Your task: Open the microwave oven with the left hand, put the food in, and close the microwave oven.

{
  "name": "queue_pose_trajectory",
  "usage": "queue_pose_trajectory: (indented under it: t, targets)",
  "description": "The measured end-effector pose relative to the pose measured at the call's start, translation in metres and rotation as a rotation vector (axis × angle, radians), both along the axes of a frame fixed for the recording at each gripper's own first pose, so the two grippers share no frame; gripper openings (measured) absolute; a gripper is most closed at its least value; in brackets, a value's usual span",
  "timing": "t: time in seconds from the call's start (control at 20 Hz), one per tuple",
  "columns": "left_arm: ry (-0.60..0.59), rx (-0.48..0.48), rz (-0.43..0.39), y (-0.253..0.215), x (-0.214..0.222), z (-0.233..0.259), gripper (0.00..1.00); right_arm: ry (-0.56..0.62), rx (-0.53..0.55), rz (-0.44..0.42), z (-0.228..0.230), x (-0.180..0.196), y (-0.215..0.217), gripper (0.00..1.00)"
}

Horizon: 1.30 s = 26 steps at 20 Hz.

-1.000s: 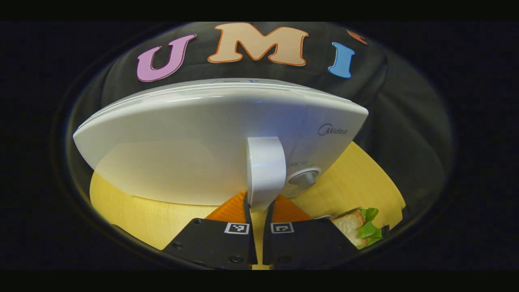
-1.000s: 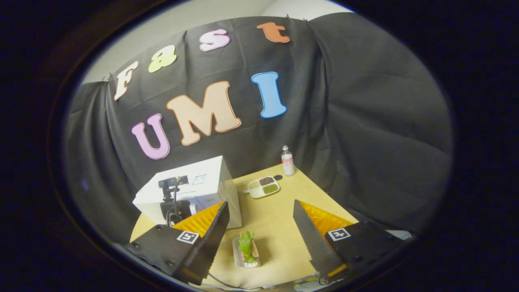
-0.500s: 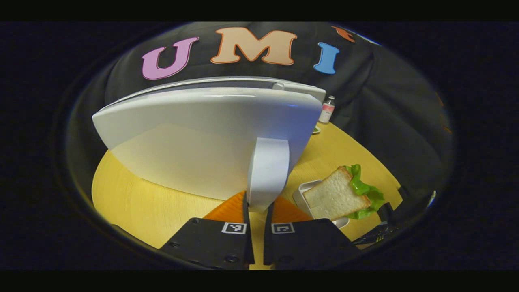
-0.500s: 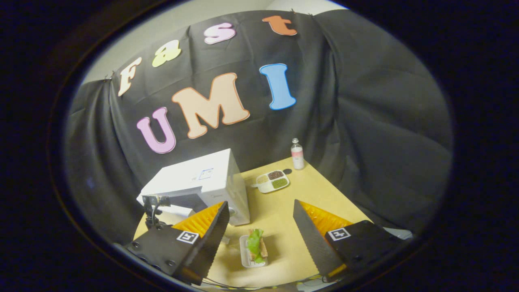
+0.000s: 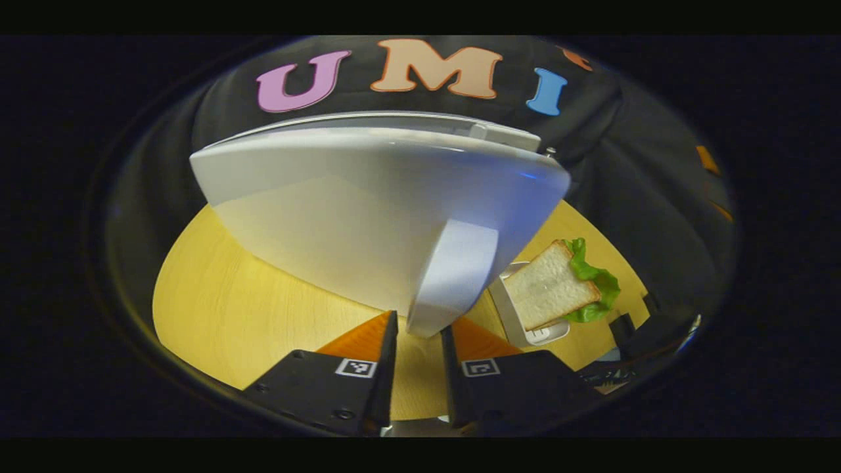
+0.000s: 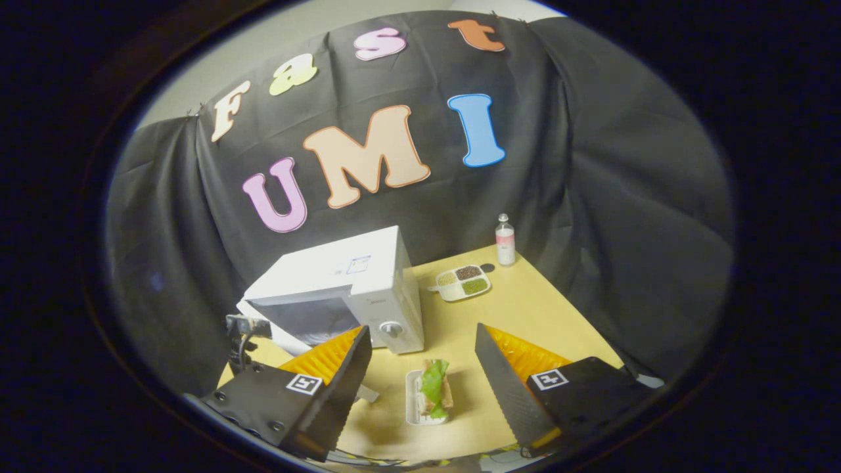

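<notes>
The white microwave [image 6: 368, 276] stands on the yellow table with its door [image 5: 368, 217] swung out to the left, so the dark cavity [image 6: 309, 318] shows. My left gripper [image 5: 417, 335] is open, and the lower end of the door handle [image 5: 453, 276] sits between its spread fingers. The left gripper's mount [image 6: 242, 328] appears at the door's edge in the right gripper view. A sandwich with lettuce [image 6: 435, 394] lies on a small white tray [image 6: 414, 410] in front of the microwave. My right gripper [image 6: 424, 358] hovers open above it, holding nothing.
A divided plate of grains [image 6: 463, 284] and a small bottle [image 6: 504, 240] stand at the table's far right corner. The black cloth wall closes in behind and to the right. Bare tabletop [image 5: 223, 295] lies left of the door.
The door has swung further open, baring the cavity. My left gripper's fingers have spread apart around the handle. The right gripper's view has shifted so the sandwich sits more centred.
</notes>
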<state>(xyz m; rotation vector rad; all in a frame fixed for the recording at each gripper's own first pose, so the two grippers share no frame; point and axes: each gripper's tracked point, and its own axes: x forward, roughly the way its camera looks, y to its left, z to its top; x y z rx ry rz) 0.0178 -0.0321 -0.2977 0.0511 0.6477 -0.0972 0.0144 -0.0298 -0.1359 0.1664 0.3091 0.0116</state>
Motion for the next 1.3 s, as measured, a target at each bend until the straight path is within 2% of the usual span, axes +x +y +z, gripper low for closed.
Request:
queue_pose_trajectory:
  t: [0.15,0.2,0.25,0.35,0.55,0.6,0.7,0.75,0.8,0.85,0.95,1.0,1.05,1.1,1.3]
  targets:
    - [0.007,-0.041,0.113,0.032,-0.014,-0.002,0.75,0.006,-0.004,0.011,-0.004,0.000,0.002,0.99]
    - [0.015,-0.076,0.137,0.037,-0.022,-0.005,0.96,0.010,-0.008,0.016,-0.005,0.001,0.003,0.99]
    - [0.022,-0.106,0.162,0.040,-0.025,-0.007,1.00,0.014,-0.012,0.021,-0.007,0.002,0.004,0.99]
    - [0.018,-0.129,0.192,0.050,-0.041,-0.006,1.00,0.019,-0.014,0.038,-0.009,0.005,0.009,0.99]
    - [0.016,-0.095,0.249,0.073,-0.062,-0.006,1.00,0.034,-0.021,0.084,-0.017,0.011,0.025,0.99]
    - [0.020,-0.084,0.263,0.080,-0.068,-0.005,1.00,0.042,-0.023,0.097,-0.021,0.012,0.029,0.92]
    - [0.010,-0.066,0.299,0.096,-0.079,0.001,1.00,0.055,-0.025,0.119,-0.025,0.015,0.037,0.92]
    - [0.008,-0.061,0.317,0.105,-0.083,0.002,1.00,0.061,-0.025,0.130,-0.027,0.017,0.041,0.99]
    - [0.020,-0.057,0.335,0.112,-0.091,0.002,1.00,0.066,-0.025,0.141,-0.029,0.018,0.046,0.99]
    - [0.019,-0.052,0.357,0.122,-0.098,0.002,1.00,0.070,-0.028,0.153,-0.030,0.020,0.049,0.92]
    - [0.023,-0.051,0.402,0.136,-0.109,0.004,1.00,0.078,-0.034,0.174,-0.033,0.024,0.056,0.92]
    - [0.022,-0.050,0.426,0.145,-0.116,0.005,1.00,0.081,-0.035,0.183,-0.034,0.024,0.060,0.99]
    - [0.022,-0.051,0.443,0.151,-0.123,0.006,1.00,0.085,-0.036,0.192,-0.036,0.025,0.063,0.99]
    - [0.021,-0.059,0.460,0.156,-0.128,0.007,1.00,0.089,-0.036,0.200,-0.037,0.027,0.067,0.92]
    - [0.027,-0.113,0.521,0.171,-0.144,0.009,1.00,0.097,-0.040,0.229,-0.040,0.028,0.084,0.92]
